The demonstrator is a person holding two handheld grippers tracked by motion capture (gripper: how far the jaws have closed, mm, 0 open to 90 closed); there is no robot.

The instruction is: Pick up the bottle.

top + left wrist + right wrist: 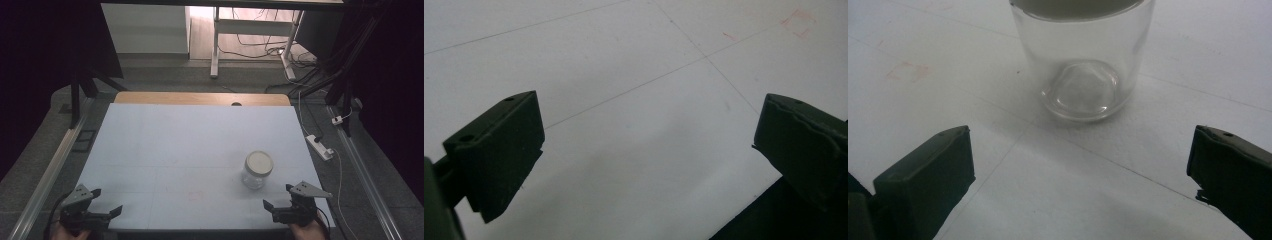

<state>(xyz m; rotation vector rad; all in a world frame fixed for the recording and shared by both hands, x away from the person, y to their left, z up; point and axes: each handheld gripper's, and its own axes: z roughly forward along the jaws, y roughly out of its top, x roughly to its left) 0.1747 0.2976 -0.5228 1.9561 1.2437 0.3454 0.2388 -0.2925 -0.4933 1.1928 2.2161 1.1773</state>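
Jar [258, 169] stands on bench [175, 145], lid on, just ahead of right gripper [278, 196]. Glass: hard, smooth, likely slippery, breaks if dropped. Grab round sides. Both grippers' jaws wide apart, empty; left gripper [106, 201] far from jar.

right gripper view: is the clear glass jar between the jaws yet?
No, the clear glass jar with the pale lid stands on the white table ahead of the right gripper, whose jaws stand wide apart with nothing between them.

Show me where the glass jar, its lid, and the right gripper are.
glass jar [1083, 65], right gripper view, on the clear side wall.
lid [258, 162], high view, on the middle of its pale flat top.
right gripper [278, 197], high view, midway between its open jaws.
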